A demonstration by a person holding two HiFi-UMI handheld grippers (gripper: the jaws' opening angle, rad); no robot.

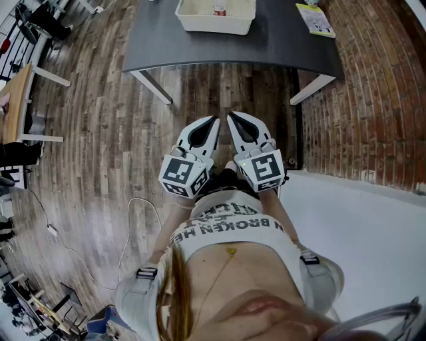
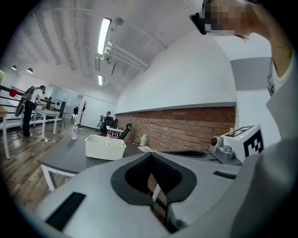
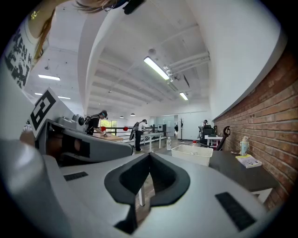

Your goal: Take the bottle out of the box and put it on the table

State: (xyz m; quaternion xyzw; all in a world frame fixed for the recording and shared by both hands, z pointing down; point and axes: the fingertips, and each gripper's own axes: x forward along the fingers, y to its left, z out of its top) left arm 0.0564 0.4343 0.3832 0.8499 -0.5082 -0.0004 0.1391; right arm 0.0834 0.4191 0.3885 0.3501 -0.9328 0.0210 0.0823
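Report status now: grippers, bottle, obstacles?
Left gripper and right gripper shut, empty, well short of table. Bottle inside box, untouched. Nothing seen in the way.

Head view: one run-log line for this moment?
task: not started | left claw: shut, empty | right claw: shut, empty | bottle: in box | box: on table, ahead of claws

Floor [image 1: 100,133] was weathered wood planks, running under grey table [image 1: 160,40] on white legs. Red brick wall [image 1: 379,93] ran along right side, with white curved wall [image 2: 186,79] above it. White ceiling carried long fluorescent tubes [image 2: 104,35], lit. Wooden-topped desk [image 1: 16,100] stood at left, well apart from grey table. Thin cable [image 1: 141,198] trailed over planks. Black office chair [image 2: 110,122] sat far back beside brick.
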